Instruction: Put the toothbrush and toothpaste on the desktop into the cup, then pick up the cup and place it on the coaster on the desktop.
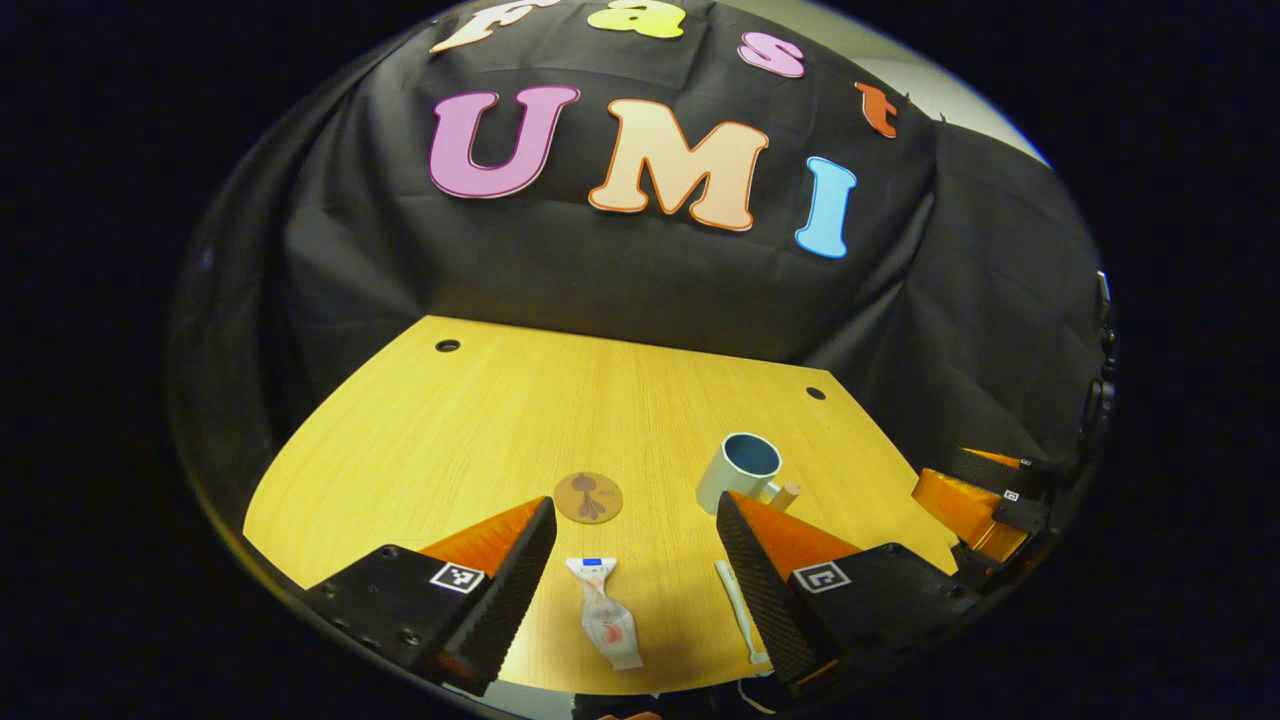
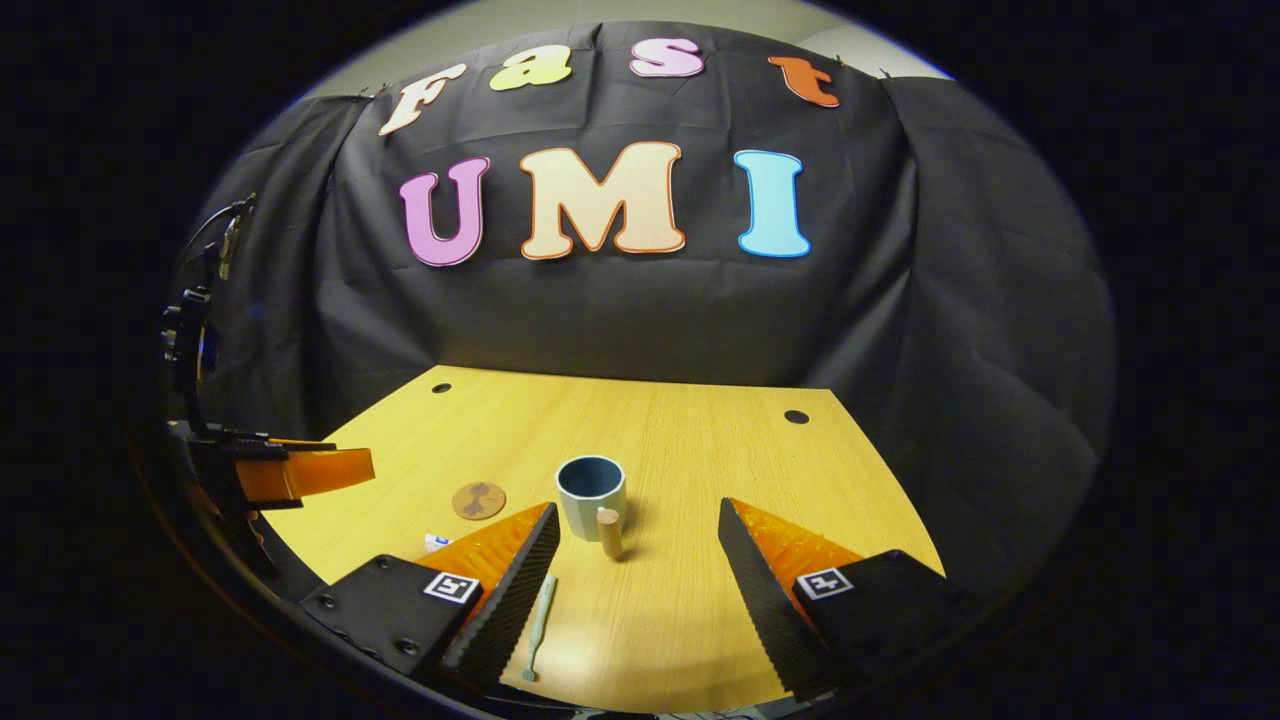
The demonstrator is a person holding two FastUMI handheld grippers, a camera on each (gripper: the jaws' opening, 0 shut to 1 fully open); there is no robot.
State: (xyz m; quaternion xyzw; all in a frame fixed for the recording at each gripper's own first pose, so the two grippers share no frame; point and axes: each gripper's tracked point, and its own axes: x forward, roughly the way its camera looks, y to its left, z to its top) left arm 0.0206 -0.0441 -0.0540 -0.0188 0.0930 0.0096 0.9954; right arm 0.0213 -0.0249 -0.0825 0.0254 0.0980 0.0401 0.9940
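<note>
Left gripper view: my left gripper (image 1: pixel 636 575) spread over toothpaste (image 1: pixel 606 622) on the tabletop (image 1: pixel 560 420) — first pickup pending — next I descend, pinch, carry to cup (image 1: pixel 740 472).

Bare wooden desktop (image 2: pixel 700 460), two holes (image 2: pixel 796 416)

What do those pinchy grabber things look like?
Each hand-held gripper, left and right, has two wedge-shaped fingers. The fingers are orange on top, with black ridged pads on the inner faces. They sit on black blocks with screw holes, and each block has a small black-and-white square marker.
</note>
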